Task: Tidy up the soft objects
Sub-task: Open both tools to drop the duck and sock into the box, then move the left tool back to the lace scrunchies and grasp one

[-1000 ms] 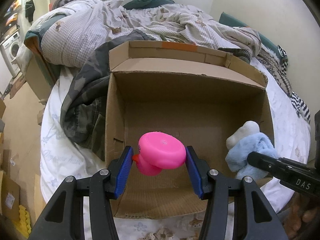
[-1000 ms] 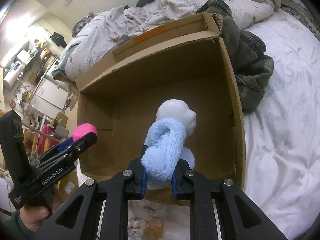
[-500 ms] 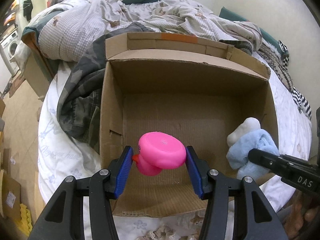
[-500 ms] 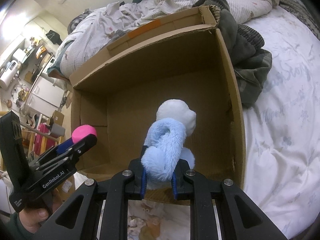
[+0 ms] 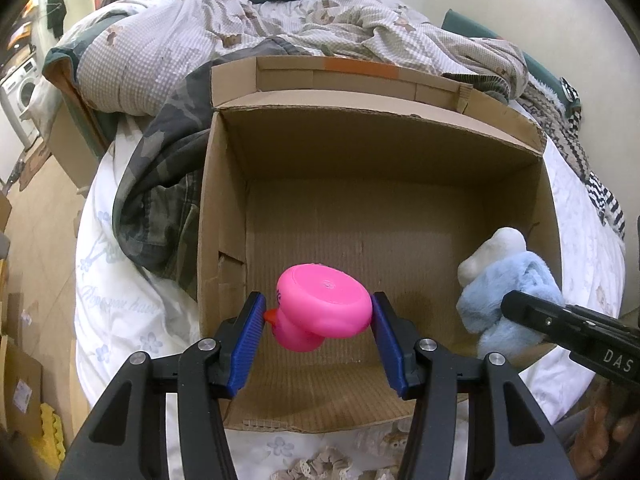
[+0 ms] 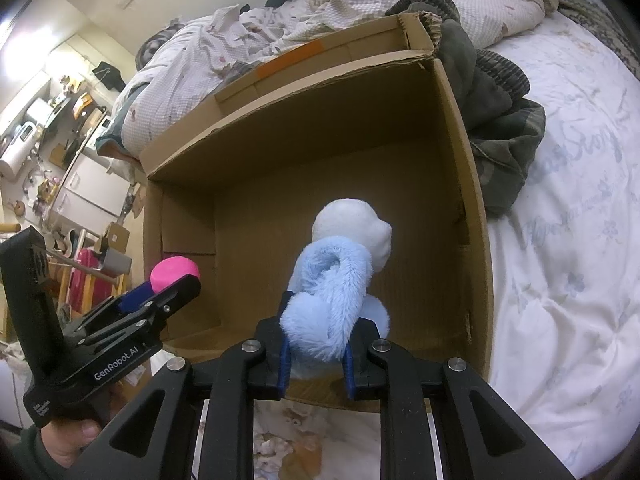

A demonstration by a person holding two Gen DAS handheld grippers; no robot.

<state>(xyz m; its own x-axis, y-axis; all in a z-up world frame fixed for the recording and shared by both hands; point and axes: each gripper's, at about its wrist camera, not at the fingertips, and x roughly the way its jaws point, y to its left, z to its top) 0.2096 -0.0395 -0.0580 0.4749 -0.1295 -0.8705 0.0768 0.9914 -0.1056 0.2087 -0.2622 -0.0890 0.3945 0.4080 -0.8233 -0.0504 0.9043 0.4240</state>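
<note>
Left tool (image 5: 318, 330) is clamped on a pink rubber duck (image 5: 322, 312), blue pads touching both sides of it. The duck hangs upside down, flat base up and orange beak against the left pad, over the near-left part of the cardboard box (image 5: 224, 216). Not touching the box floor as far as I can tell.

Right tool (image 6: 316, 354) is closed narrow on a light-blue and white plush toy (image 6: 340, 280), gripping the fluffy blue part; the white part sticks out forward, past the fingertips. The plush sits above the box's near edge, toward the right wall (image 6: 464, 184). Left wrist view confirms this: plush (image 5: 508, 280) at the box's near-right corner, right tool (image 5: 568, 332) coming in from the right edge.

The box is open-topped, flaps up, with orange tape on the far flap. Interior shows only bare corrugated floor.

The box sits on a bed with a white printed sheet (image 6: 568, 240). A camo garment (image 5: 160, 188) lies bunched against the box's left wall, with a rumpled checked duvet (image 5: 168, 44) behind.
</note>
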